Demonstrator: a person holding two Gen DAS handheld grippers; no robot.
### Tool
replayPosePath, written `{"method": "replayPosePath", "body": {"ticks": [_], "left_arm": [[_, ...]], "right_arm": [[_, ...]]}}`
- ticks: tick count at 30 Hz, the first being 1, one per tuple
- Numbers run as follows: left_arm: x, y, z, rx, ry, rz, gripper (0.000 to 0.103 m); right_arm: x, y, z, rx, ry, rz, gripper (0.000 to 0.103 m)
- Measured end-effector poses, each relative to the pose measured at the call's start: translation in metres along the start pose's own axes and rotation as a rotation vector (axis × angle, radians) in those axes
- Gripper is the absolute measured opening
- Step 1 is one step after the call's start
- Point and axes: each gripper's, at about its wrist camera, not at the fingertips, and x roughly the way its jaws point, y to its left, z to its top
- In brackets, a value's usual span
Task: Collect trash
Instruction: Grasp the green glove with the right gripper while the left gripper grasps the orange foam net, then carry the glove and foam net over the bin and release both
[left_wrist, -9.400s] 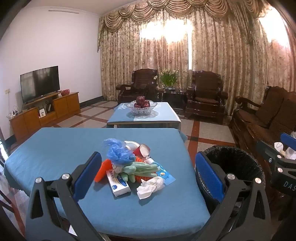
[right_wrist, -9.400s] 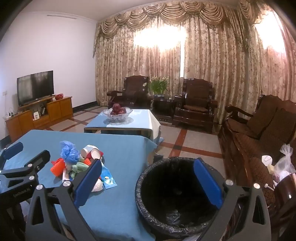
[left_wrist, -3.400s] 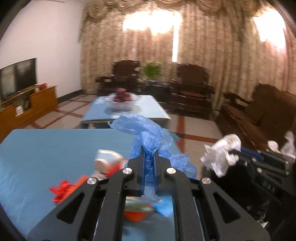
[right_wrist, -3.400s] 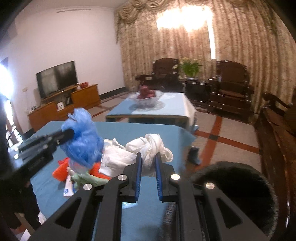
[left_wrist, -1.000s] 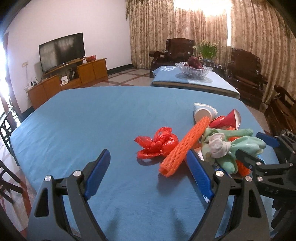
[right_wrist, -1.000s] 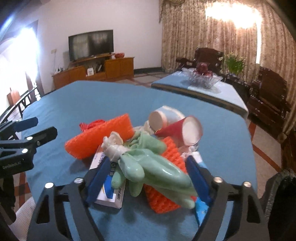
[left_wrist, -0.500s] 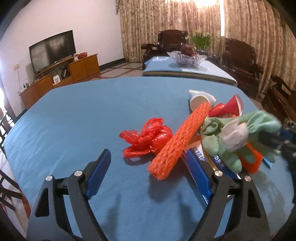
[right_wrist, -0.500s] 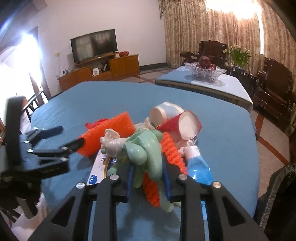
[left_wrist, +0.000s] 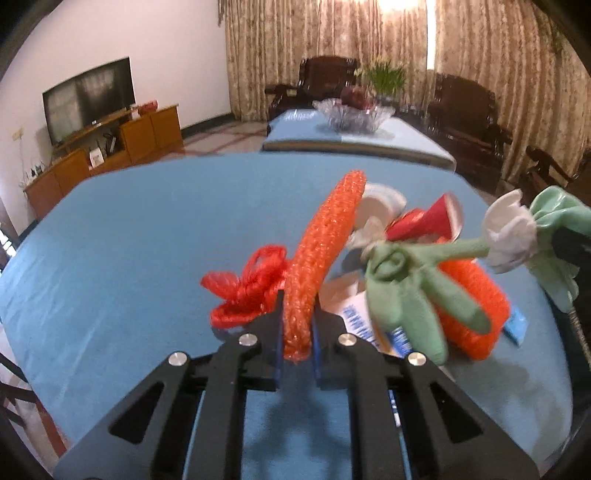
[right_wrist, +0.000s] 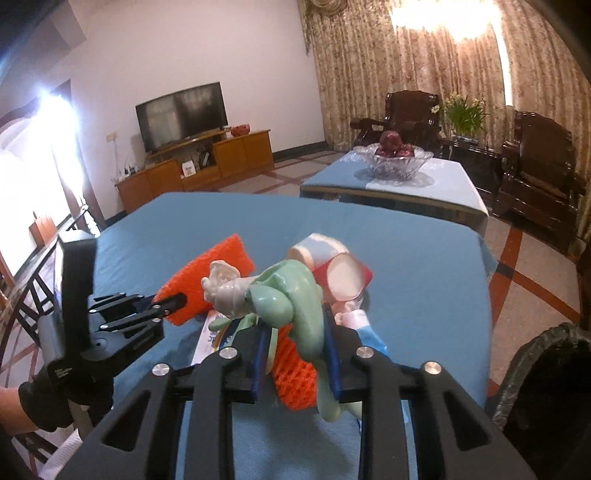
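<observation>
Holding trash in both grippers, the person is in the middle of the collecting. The left gripper (left_wrist: 297, 332) has its fingers clenched on the near end of the orange foam net (left_wrist: 325, 240), which rises slanted toward the far side. The right gripper (right_wrist: 295, 350) has its fingers clamped on the green rubber glove (right_wrist: 295, 295), lifted a little above the heap; a white crumpled piece (right_wrist: 225, 284) hangs together with it.

On the blue bench (left_wrist: 129, 221) much trash is left: a red plastic bag (left_wrist: 247, 288) just left of the net, a white paper cup (left_wrist: 380, 205) and a red paper cup (left_wrist: 432, 218) on the far side, a second orange net (left_wrist: 472, 295), and a white and blue box (left_wrist: 358, 310) under the glove.

I judge that the two held pieces are not yet thrown away. The black trash bin (right_wrist: 546, 387) stands at the right, beside the bench. So the remaining work is large: carry these two over, release them, then return for the rest.
</observation>
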Motion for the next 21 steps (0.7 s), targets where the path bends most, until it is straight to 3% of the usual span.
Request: {"method": "replayPosePath", "body": {"ticks": [5,21], "left_arm": [[-0.027,-0.014,0.016,0.015,-0.033,-0.006,0.010],[-0.084,-0.087,0.041,0.049,-0.135,-0.127,0.010]], "right_arm": [[-0.019,-0.007,0.008,0.029,-0.041,-0.005,0.026],[-0.085,-0.032,0.017,0.061,-0.136,-0.083,0.026]]}}
